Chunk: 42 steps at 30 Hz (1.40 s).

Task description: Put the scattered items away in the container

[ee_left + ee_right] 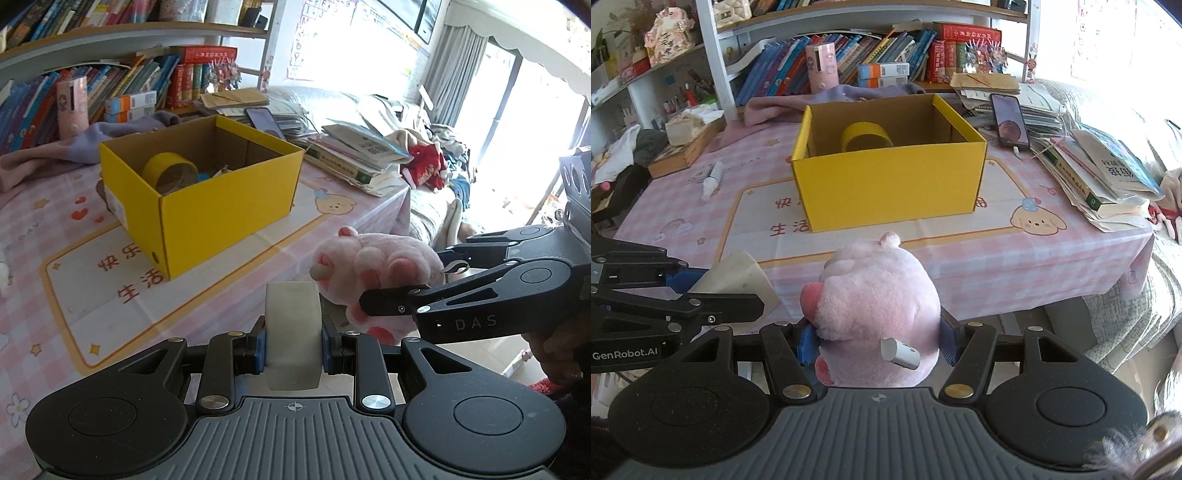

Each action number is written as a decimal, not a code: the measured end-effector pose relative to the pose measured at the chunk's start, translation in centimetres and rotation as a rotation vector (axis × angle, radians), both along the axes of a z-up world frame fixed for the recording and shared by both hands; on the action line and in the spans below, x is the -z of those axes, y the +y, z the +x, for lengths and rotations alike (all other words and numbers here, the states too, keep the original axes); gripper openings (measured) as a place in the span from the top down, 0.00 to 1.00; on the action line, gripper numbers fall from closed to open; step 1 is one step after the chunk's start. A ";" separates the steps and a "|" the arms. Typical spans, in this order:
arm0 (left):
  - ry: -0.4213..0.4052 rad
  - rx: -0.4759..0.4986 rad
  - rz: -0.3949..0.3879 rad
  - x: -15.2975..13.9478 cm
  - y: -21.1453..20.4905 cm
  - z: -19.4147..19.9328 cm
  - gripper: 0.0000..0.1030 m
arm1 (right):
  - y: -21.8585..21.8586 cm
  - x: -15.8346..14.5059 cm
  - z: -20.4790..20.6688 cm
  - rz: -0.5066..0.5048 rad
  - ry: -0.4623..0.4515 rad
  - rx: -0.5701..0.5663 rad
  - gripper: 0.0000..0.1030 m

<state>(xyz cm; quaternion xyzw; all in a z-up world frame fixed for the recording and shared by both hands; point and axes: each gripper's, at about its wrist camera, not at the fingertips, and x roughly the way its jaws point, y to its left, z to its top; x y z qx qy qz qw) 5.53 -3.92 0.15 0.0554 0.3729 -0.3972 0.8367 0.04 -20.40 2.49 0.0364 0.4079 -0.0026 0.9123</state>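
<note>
The open yellow cardboard box (221, 206) (890, 181) stands on the pink checked tablecloth, with a yellow tape roll (170, 171) (866, 137) inside. My left gripper (293, 345) is shut on a clear tape roll (293, 332), held above the table's near edge; the roll also shows in the right wrist view (738, 277). My right gripper (877, 343) is shut on a pink plush toy (875, 306) (376, 273), held just right of the left gripper, in front of the box. A white pen-like item (713, 181) lies on the cloth left of the box.
A stack of books and papers (1100, 173) and a phone (1010, 120) lie right of the box. A purple cloth (831, 99), a pink cylinder (822, 68) and bookshelves are behind it. A tissue box (687, 129) sits at the far left. The table edge drops off on the right.
</note>
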 end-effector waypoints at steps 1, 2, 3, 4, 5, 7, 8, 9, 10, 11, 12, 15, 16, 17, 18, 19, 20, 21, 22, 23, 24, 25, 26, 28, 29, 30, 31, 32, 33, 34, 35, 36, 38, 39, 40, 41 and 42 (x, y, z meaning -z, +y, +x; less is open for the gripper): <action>0.001 0.006 0.001 0.0 -0.3 0.2 0.75 | -0.3 0.0 0.2 0.000 0.001 0.004 0.43; 0.001 0.013 0.003 0.0 -0.7 0.4 0.75 | -0.6 0.0 0.3 0.001 0.002 0.008 0.43; 0.001 0.020 0.004 0.1 -1.0 0.6 0.75 | -0.9 0.1 0.5 0.002 0.003 0.013 0.43; 0.001 0.027 0.005 0.1 -1.4 0.8 0.75 | -1.2 0.1 0.6 0.003 0.005 0.017 0.43; 0.000 0.034 0.006 0.1 -1.8 1.0 0.75 | -1.6 0.1 0.8 0.004 0.006 0.021 0.43; -0.002 0.043 0.008 0.0 -2.4 1.6 0.75 | -2.2 0.1 1.4 0.006 0.007 0.026 0.43; -0.006 0.045 0.008 0.0 -2.7 1.8 0.75 | -2.6 0.0 1.7 0.006 0.006 0.027 0.43; -0.012 0.045 0.007 -0.2 -3.0 2.2 0.75 | -3.0 -0.1 2.2 0.006 0.004 0.029 0.43; -0.020 0.044 0.004 -0.4 -3.3 2.6 0.75 | -3.3 -0.3 2.6 0.004 0.001 0.029 0.43; -0.028 0.041 0.000 -0.6 -3.5 3.0 0.75 | -3.7 -0.5 3.1 0.002 -0.003 0.029 0.43; -0.038 0.036 -0.004 -0.9 -3.7 3.5 0.75 | -4.1 -0.8 3.6 -0.001 -0.011 0.027 0.43; -0.077 0.015 -0.020 -2.0 -4.3 4.9 0.75 | -5.3 -2.3 5.4 -0.009 -0.050 0.012 0.43; -0.092 0.008 -0.025 -2.5 -4.6 5.5 0.75 | -5.7 -3.0 6.1 -0.013 -0.070 0.004 0.43; -0.108 0.000 -0.028 -2.8 -4.9 6.1 0.75 | -6.1 -3.6 6.8 -0.018 -0.091 -0.005 0.43; -0.124 -0.008 -0.029 -3.2 -5.2 6.7 0.75 | -6.5 -4.1 7.6 -0.026 -0.113 -0.013 0.43; -0.139 -0.016 -0.027 -3.5 -5.5 7.3 0.75 | -7.0 -4.7 8.4 -0.033 -0.134 -0.021 0.43; -0.151 -0.024 -0.025 -3.8 -5.8 8.0 0.75 | -7.4 -5.2 9.3 -0.038 -0.156 -0.029 0.43; -0.163 -0.034 -0.022 -4.1 -6.0 8.7 0.75 | -7.9 -5.7 10.1 -0.040 -0.176 -0.038 0.43; -0.175 -0.043 -0.018 -4.3 -6.4 9.5 0.75 | -8.4 -6.1 11.0 -0.038 -0.199 -0.046 0.43; -0.187 -0.056 -0.013 -4.5 -6.7 10.2 0.75 | -8.8 -6.6 11.9 -0.035 -0.223 -0.053 0.43; -0.194 -0.074 -0.007 -4.6 -6.9 11.0 0.75 | -9.2 -6.9 12.9 -0.031 -0.246 -0.061 0.43; -0.196 -0.096 -0.005 -4.7 -7.2 11.9 0.75 | -9.6 -7.1 14.0 -0.027 -0.265 -0.069 0.43; -0.195 -0.116 -0.006 -4.8 -7.4 12.6 0.75 | -10.0 -7.3 15.1 -0.020 -0.274 -0.076 0.43; -0.199 -0.154 -0.004 -4.9 -8.1 14.0 0.75 | -10.6 -7.2 17.1 0.000 -0.281 -0.098 0.43; -0.201 -0.170 0.005 -4.6 -8.5 14.8 0.75 | -10.8 -7.0 18.2 0.009 -0.281 -0.115 0.43; -0.196 -0.192 0.020 -4.2 -9.0 15.6 0.75 | -10.9 -6.6 19.3 0.014 -0.279 -0.134 0.43; -0.186 -0.212 0.038 -3.7 -9.5 16.5 0.75 | -10.9 -6.3 20.4 0.018 -0.276 -0.153 0.43; -0.178 -0.230 0.057 -3.2 -9.9 17.2 0.75 | -10.8 -5.8 21.6 0.024 -0.271 -0.172 0.43; -0.169 -0.251 0.081 -2.5 -10.4 18.0 0.75 | -10.7 -5.4 22.5 0.029 -0.267 -0.190 0.43; -0.160 -0.263 0.096 -2.1 -10.8 18.6 0.75 | -10.5 -5.0 23.4 0.032 -0.265 -0.208 0.43; -0.151 -0.274 0.111 -1.6 -11.2 19.1 0.75 | -10.2 -4.5 24.3 0.032 -0.262 -0.226 0.43; -0.144 -0.284 0.131 -1.1 -11.6 19.7 0.75 | -10.0 -4.0 25.1 0.028 -0.256 -0.243 0.43; -0.129 -0.295 0.168 -0.2 -11.9 20.4 0.75 | -9.4 -3.0 26.7 0.022 -0.243 -0.280 0.43; -0.117 -0.301 0.184 0.3 -12.0 20.7 0.75 | -9.2 -2.5 27.5 0.021 -0.234 -0.297 0.43; -0.102 -0.308 0.202 0.8 -12.0 21.1 0.75 | -9.0 -2.0 28.3 0.019 -0.224 -0.312 0.42; -0.087 -0.317 0.217 1.2 -12.1 21.5 0.75 | -8.8 -1.4 29.0 0.013 -0.211 -0.327 0.42; -0.072 -0.326 0.229 1.7 -12.2 21.8 0.75 | -8.6 -0.9 29.7 0.007 -0.197 -0.339 0.42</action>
